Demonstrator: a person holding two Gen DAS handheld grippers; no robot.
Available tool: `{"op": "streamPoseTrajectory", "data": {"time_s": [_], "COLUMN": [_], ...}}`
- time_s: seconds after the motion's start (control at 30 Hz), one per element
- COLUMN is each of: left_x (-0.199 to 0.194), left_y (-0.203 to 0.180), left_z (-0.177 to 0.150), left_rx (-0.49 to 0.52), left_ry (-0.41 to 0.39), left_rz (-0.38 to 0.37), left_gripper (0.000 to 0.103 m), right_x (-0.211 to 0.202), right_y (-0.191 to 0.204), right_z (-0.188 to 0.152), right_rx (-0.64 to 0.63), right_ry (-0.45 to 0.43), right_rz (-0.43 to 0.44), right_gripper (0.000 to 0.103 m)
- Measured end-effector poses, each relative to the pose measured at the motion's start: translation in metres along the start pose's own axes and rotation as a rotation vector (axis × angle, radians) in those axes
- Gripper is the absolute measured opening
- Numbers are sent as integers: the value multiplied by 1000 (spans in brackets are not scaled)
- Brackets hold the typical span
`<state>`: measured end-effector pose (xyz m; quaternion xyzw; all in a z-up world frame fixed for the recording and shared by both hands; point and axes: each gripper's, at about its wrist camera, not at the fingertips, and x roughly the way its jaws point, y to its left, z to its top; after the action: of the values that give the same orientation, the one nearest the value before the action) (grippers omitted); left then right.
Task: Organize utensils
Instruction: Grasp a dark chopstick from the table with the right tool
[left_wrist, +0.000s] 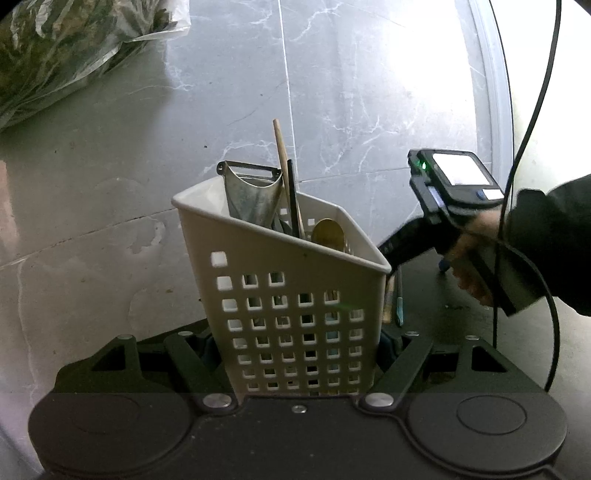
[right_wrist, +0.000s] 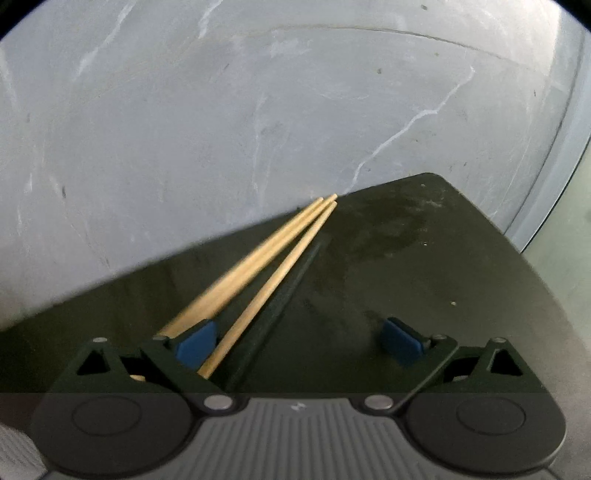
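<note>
A white perforated utensil basket (left_wrist: 295, 295) fills the left wrist view, and my left gripper (left_wrist: 295, 350) is shut on its lower sides. In it stand a metal peeler (left_wrist: 253, 195), a wooden chopstick (left_wrist: 282, 158), a black chopstick (left_wrist: 293, 199) and a gold spoon (left_wrist: 328, 230). In the right wrist view my right gripper (right_wrist: 299, 343) is open, low over a black tabletop (right_wrist: 424, 258). Three wooden chopsticks (right_wrist: 273, 254) and a black chopstick (right_wrist: 284, 291) lie there. One wooden and the black one run between the blue pads (right_wrist: 402, 341); the others pass under the left pad.
A person's hand (left_wrist: 469, 258) in a dark sleeve holds the right gripper just right of the basket. Grey marble floor tiles (left_wrist: 110, 184) lie below. A clear plastic bag of greens (left_wrist: 55, 48) sits at the top left. A black cable (left_wrist: 532, 110) hangs at the right.
</note>
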<state>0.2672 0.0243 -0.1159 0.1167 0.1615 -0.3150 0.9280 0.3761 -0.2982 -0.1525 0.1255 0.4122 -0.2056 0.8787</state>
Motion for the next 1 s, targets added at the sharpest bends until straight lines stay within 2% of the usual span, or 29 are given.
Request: {"op": "streamPoseTrajectory", "data": {"time_s": [0.1, 0.2, 0.27, 0.3, 0.33, 0.37, 0.47, 0.67, 0.83, 0.87, 0.93, 1.0], "left_x": [0, 0, 0, 0, 0, 0, -2, -3, -3, -3, -3, -3], "left_y": [0, 0, 0, 0, 0, 0, 0, 1, 1, 1, 2, 1], "left_z": [0, 0, 0, 0, 0, 0, 0, -2, -2, -2, -2, -3], "left_rx": [-1, -1, -2, -3, -4, -5, -13, -25, -23, -21, -21, -22], "left_ry": [-1, -2, -2, -1, -1, -1, -8, -13, -14, -14, -16, -16], "left_rz": [-2, 0, 0, -1, -1, 0, 1, 4, 0, -1, -1, 0], "left_gripper": [78, 78, 78, 78, 78, 78, 78, 78, 78, 78, 78, 78], "right_x": [-7, -9, -7, -5, -4, -4, -8, -21, -29, -32, -43, -49], "right_y": [-4, -8, -8, -8, -7, -8, -8, -21, -25, -29, -33, -36], "right_z": [-9, -6, 5, 11, 16, 19, 18, 4, -6, -9, -12, -14], "right_rx": [-19, -27, -26, -28, -37, -42, -108, -197, -161, -138, -115, -96], "right_ry": [-3, 9, 21, 31, 41, 50, 83, 147, 103, 88, 39, 34], "right_rz": [13, 24, 26, 27, 31, 33, 40, 102, 133, 148, 160, 193], "right_gripper": [98, 86, 68, 63, 49, 23, 17, 12, 9, 4, 4, 5]}}
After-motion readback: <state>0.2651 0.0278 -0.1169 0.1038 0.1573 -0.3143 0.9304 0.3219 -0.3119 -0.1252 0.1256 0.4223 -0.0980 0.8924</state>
